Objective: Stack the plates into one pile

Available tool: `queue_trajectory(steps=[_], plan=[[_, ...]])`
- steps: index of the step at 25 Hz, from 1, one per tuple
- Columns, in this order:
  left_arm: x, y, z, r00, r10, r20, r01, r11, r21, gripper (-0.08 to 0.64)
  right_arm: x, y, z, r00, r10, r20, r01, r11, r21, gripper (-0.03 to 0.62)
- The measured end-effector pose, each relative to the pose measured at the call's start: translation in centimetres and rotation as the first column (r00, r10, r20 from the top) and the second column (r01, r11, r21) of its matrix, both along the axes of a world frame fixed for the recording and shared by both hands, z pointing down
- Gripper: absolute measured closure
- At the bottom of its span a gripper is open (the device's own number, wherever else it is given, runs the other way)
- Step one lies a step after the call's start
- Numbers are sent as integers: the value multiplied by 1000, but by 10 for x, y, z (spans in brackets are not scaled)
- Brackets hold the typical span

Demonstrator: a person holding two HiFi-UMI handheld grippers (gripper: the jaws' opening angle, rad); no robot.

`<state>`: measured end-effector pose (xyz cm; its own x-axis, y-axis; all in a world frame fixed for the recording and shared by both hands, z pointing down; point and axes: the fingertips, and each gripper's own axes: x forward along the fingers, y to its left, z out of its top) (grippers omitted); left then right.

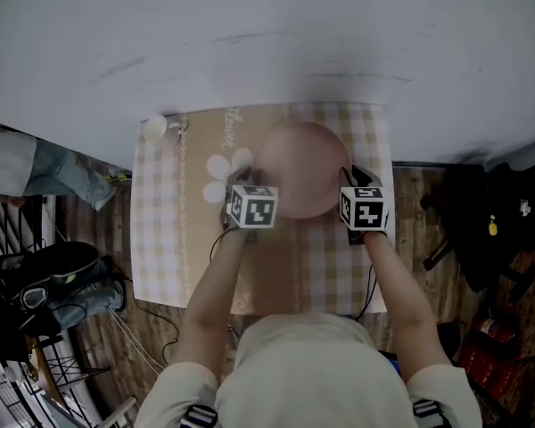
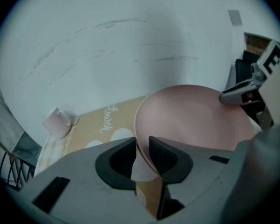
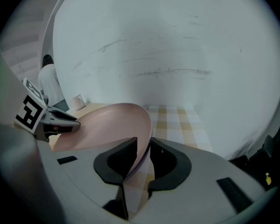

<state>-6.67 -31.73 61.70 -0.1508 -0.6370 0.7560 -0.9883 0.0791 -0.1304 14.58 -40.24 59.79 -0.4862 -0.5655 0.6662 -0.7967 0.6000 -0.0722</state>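
Note:
A pink plate (image 1: pixel 299 168) lies on the checked tablecloth (image 1: pixel 160 239) at the table's far middle. My left gripper (image 1: pixel 241 185) stands at its left rim and my right gripper (image 1: pixel 357 178) at its right rim. In the left gripper view the plate (image 2: pixel 191 120) has its rim running between my left gripper (image 2: pixel 141 148) jaws, with a gap beside it. In the right gripper view the plate (image 3: pixel 107 125) edge leans between my right gripper (image 3: pixel 143 150) jaws, loose of the right pad. Whether another plate lies beneath is hidden.
A small white cup (image 1: pixel 154 127) lies on its side at the table's far left corner. A pale wall rises right behind the table. Dark bags (image 1: pixel 45 283) sit on the wooden floor at left, black gear (image 1: pixel 499 230) at right.

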Motion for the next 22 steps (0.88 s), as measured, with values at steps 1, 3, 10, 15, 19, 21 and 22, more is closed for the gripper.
queue_trajectory(steps=[1,3,10,15,19,21,22], plan=[[0,0,2,1000,-2,6,2,1000,2,481,0,0,1,1000,-2,-3,2,1000,3,514],[-1,-1,3,1000,-7,26,7,1000,7,479,-2,-1,2,1000,-10,-5,10,1000,7,510],[-1,0,3,999,-29,36,28,999,21,477,-2,1,3,999,-33,-15,33,999,9,503],[-1,6,-3,997,-62,37,60,997,51,480,0,4,-3,999,-48,-24,48,998,30,495],[0,13,-11,997,-79,22,77,994,70,483,5,10,-8,999,-40,-18,40,998,38,492],[1,19,-16,996,-93,8,92,992,83,493,8,14,-12,1000,-27,-9,27,999,43,492],[2,22,-18,995,-99,-2,99,991,90,500,10,16,-15,1000,-20,-3,20,999,49,493]])
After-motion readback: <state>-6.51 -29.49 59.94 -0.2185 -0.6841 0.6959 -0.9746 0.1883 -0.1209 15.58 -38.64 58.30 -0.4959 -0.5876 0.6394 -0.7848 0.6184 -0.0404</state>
